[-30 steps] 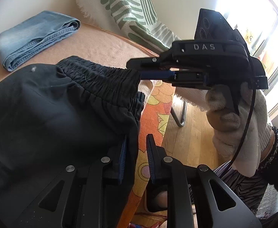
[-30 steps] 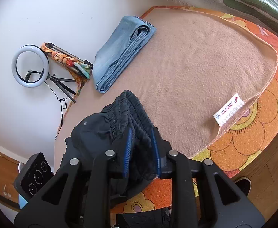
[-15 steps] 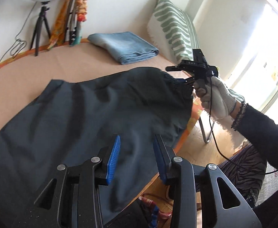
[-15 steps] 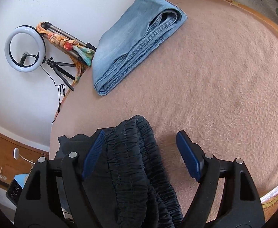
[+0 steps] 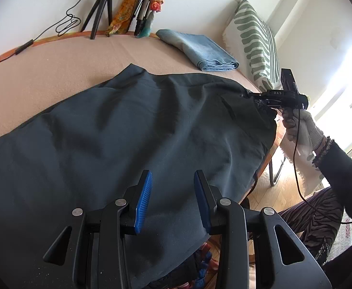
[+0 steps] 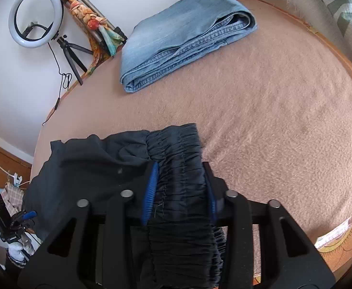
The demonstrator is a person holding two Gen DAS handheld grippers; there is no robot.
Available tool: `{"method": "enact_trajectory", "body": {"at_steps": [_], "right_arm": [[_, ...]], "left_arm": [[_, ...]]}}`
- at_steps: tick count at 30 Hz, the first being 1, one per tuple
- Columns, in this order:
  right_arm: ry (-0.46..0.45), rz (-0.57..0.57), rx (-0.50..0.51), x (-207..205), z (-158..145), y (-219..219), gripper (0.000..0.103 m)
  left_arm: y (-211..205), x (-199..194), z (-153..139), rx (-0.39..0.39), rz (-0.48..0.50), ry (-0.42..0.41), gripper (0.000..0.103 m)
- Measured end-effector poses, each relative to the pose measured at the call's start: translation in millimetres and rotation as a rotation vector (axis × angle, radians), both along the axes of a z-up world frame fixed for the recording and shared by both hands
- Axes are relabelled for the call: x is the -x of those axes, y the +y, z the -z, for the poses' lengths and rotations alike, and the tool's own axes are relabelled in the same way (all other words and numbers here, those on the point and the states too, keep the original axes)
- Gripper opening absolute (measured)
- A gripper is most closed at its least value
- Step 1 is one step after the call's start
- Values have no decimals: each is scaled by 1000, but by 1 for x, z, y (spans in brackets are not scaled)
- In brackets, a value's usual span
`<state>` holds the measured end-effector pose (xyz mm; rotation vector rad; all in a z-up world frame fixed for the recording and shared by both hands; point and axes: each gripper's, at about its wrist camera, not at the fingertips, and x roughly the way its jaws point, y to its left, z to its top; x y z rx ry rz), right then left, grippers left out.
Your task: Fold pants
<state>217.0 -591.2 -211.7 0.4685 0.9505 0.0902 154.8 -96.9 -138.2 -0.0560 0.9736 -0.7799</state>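
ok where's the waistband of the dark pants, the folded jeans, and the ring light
waistband (image 6: 176,144), right wrist view, gathered elastic ahead of the jaws
folded jeans (image 6: 176,29), right wrist view, top flat face of the stack
ring light (image 6: 14,31), right wrist view, left side of the white ring

Each hand-held gripper is matte black plastic with triangular cut-outs, round silver screw heads and ribbed blue pads: the left hand-held gripper (image 5: 172,198) and the right hand-held gripper (image 6: 180,192) alike. The right one bears white "DAS" lettering and trails a thin black cable. The person's right hand (image 5: 301,131) wears a white knit glove, a beaded bracelet and a black sleeve, above zebra-striped trousers.
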Motion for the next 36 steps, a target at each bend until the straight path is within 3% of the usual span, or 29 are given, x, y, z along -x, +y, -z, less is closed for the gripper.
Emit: {"method": "enact_trajectory", "body": {"at_steps": [3,7,8,12,17,22,26,29,36], "right_arm": [[-24,23,92,5,-16,-5,19],[4,37,268,10,-24,11,54],[-11,48,281,13,-28,15,56],[-79,3,293,31,-49,45,56],[-169,-215,222,56,-65,126,56],[-166,-442,169,74,-53,212,55],[-122,-568,182,77,-32,263,55],[-110,-608,204,75,-27,281,55],[-154,-565,162,21,-59,279,56]], "left_arm": [[11,4,-6,9,-9,-22,34],[22,10,-4,50,-8,6,34],[24,13,-4,52,-2,8,34],[33,23,-8,29,8,0,34],[61,32,-21,49,-29,-14,34],[65,36,-11,49,-29,18,34],[54,42,7,-7,23,54,34],[50,50,30,-45,68,130,34],[67,54,10,19,35,68,34]]}}
